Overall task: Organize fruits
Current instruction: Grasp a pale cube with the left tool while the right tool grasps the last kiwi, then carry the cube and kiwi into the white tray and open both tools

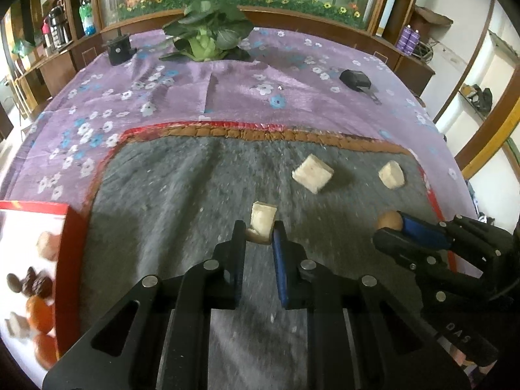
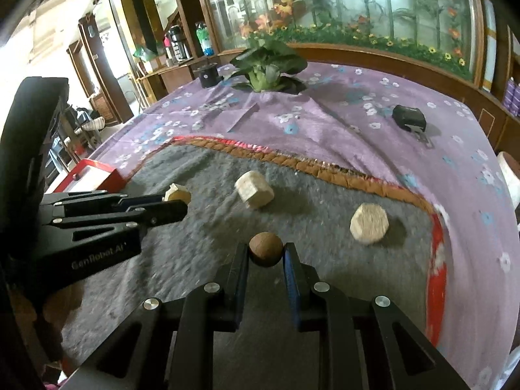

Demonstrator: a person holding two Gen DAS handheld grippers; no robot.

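My left gripper is shut on a pale cut fruit chunk above the grey mat. My right gripper is shut on a small round brown fruit; the left wrist view shows that gripper at the right with the brown fruit at its tips. Two more pale chunks lie on the mat further back. A red box at the left holds several fruits, dark, orange and pale. The right wrist view shows the left gripper with its chunk.
The mat lies on a purple flowered tablecloth. A leafy green vegetable and a black round object stand at the far edge; a black device lies at the right. Wooden shelves and a glass cabinet ring the table.
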